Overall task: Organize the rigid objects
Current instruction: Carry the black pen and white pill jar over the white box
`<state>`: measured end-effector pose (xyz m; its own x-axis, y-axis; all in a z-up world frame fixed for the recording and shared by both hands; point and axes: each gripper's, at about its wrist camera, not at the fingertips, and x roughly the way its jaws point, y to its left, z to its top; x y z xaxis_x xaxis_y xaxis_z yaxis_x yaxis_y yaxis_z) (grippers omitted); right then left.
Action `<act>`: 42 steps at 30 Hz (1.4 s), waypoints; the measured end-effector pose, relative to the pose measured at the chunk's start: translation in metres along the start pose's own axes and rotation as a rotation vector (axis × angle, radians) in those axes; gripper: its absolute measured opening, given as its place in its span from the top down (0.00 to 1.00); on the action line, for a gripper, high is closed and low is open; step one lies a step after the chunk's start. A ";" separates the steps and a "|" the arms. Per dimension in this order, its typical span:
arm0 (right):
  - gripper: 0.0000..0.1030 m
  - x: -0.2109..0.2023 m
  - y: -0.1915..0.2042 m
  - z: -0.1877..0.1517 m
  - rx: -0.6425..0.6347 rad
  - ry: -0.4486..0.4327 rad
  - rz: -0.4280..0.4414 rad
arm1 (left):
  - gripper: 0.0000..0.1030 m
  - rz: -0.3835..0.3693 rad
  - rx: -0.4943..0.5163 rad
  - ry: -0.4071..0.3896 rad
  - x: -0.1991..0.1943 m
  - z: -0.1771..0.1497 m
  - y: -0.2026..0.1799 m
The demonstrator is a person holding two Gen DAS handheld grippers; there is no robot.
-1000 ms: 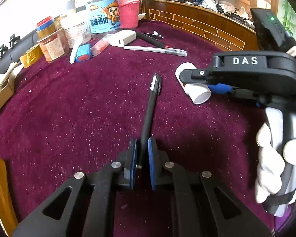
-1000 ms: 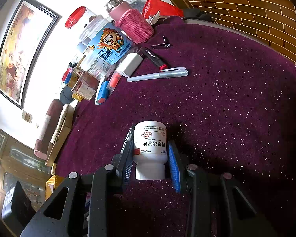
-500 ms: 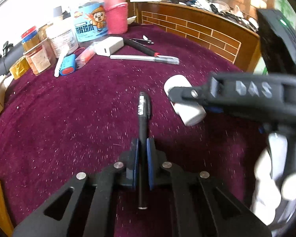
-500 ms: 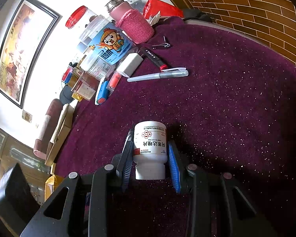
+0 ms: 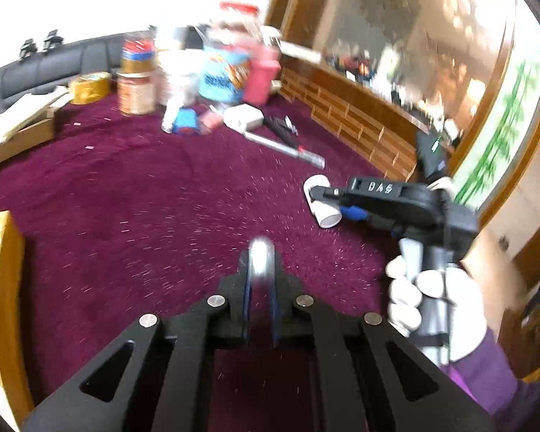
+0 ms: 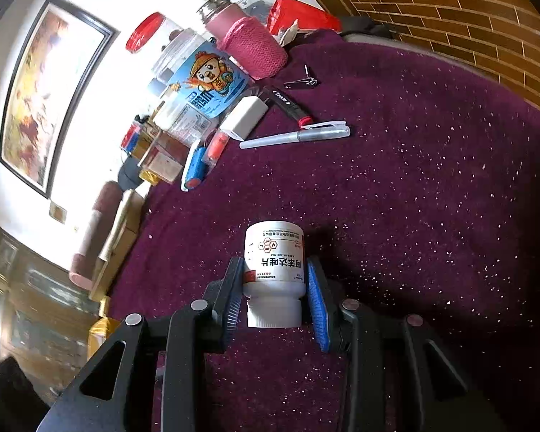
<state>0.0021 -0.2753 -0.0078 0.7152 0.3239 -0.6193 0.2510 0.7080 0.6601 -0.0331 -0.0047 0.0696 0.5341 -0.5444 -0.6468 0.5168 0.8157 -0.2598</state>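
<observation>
**Both jaw sets clamped: left on a pen, right on a pill bottle**

The jaws of the left gripper (image 5: 260,288) are pressed together on a pen (image 5: 261,252), which points away from the camera, so only its blurred, foreshortened end shows between the blue pads. The left wrist view is smeared by motion, and whether the pen's far end touches the cloth cannot be told.

The jaws of the right gripper (image 6: 275,295) are clamped on a white pill bottle (image 6: 274,273). The blue pads (image 6: 315,306) press its two sides. The bottle lies along the fingers with its cap toward the camera and its base pointing outward, over the purple tablecloth (image 6: 432,198). The label text reads upside down in the right wrist view.

In the left wrist view the right gripper sits to the right, held by a white-gloved hand (image 5: 435,302) with a purple sleeve.

Further items lie on the cloth, well apart from the bottle:
- a silver pen (image 6: 295,136), lying flat;
- a white box (image 6: 244,117), just beside the silver pen's end;
- a blue-labelled jar (image 6: 201,86) and a pink flask (image 6: 244,39), grouped at the far edge.
</observation>
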 end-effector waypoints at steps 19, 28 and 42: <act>0.70 -0.010 0.063 -0.034 -0.179 0.002 0.036 | 0.94 0.044 -0.347 -0.305 -0.215 -0.091 0.126; 0.70 0.001 0.172 -0.115 -0.335 0.218 0.278 | 0.94 0.124 -0.556 -0.306 -0.248 -0.156 0.198; 0.70 0.044 0.275 -0.218 -0.530 0.421 0.307 | 0.89 0.225 -0.643 -0.133 -0.224 -0.155 0.266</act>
<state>-0.0401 0.0700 0.0538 0.3655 0.6935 -0.6208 -0.3444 0.7204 0.6020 -0.1190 0.3640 0.0340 0.6807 -0.3338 -0.6520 -0.0938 0.8431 -0.5296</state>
